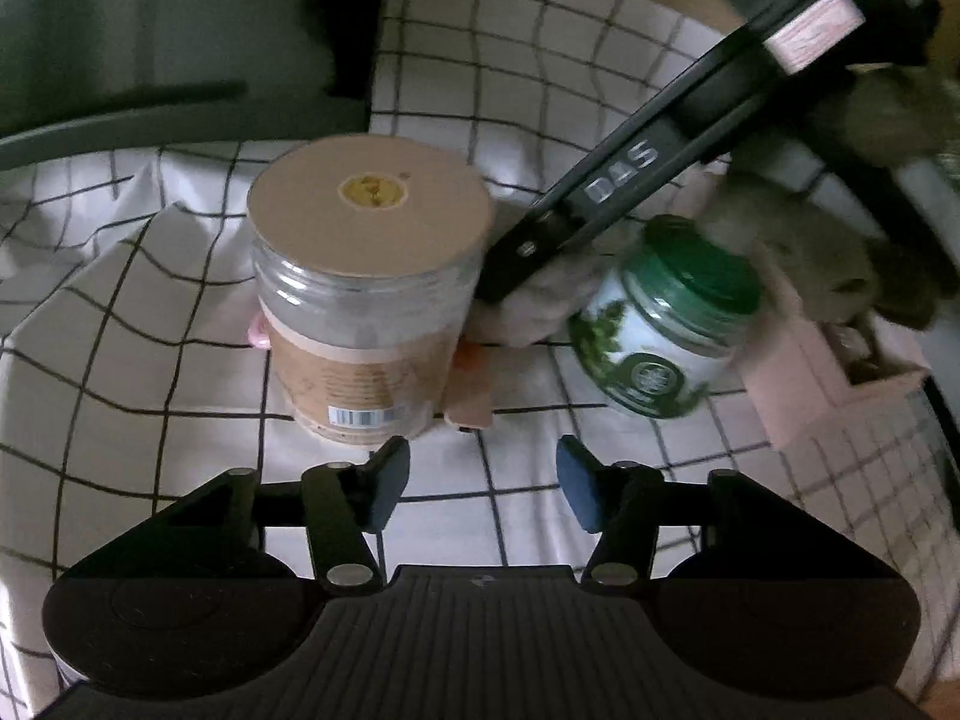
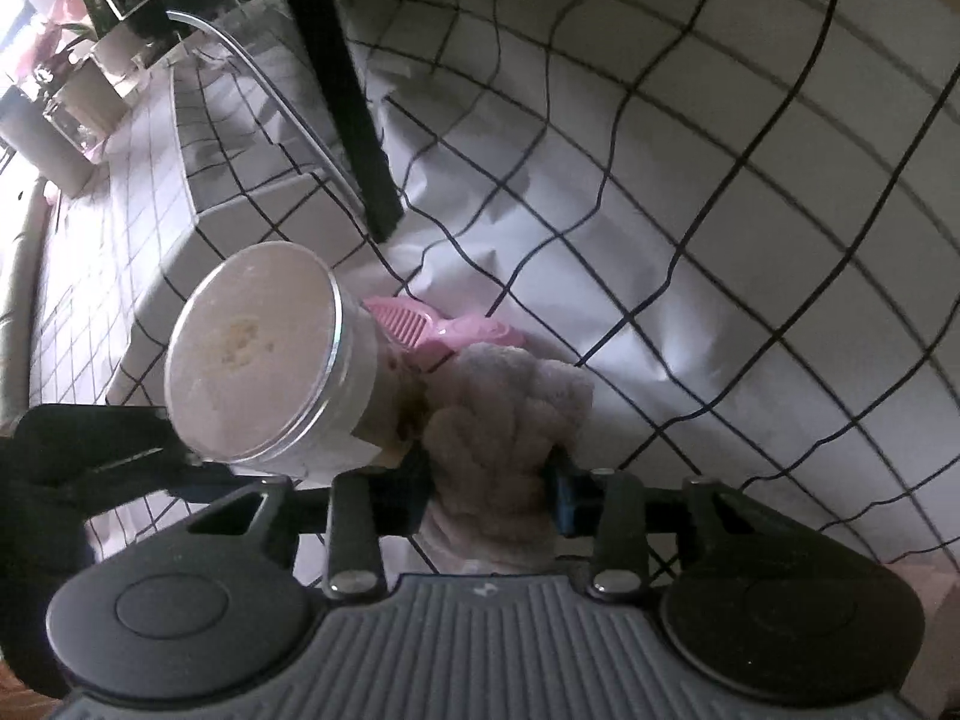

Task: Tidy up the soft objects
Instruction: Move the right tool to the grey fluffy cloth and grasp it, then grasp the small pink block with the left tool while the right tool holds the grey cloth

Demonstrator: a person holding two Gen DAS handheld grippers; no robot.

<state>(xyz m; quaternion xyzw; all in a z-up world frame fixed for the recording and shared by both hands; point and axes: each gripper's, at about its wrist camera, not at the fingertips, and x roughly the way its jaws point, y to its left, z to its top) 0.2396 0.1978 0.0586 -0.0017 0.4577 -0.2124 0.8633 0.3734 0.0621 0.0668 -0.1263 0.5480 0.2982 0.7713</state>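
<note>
My right gripper [image 2: 489,489] is shut on a beige plush toy [image 2: 504,420], which fills the gap between its fingers. In the left wrist view the same toy [image 1: 798,240] shows behind the right gripper's black body [image 1: 618,180] and the green-lidded jar. My left gripper [image 1: 483,483] is open and empty, just above the checked cloth, in front of the big jar. A pink comb [image 2: 432,327] lies on the cloth beyond the toy.
A tall clear jar with a tan lid [image 1: 366,300] stands on the white checked cloth [image 1: 120,360]; it also shows in the right wrist view [image 2: 264,354]. A small green-lidded jar [image 1: 666,324] is tilted at the right. A pink box [image 1: 840,378] sits at the far right.
</note>
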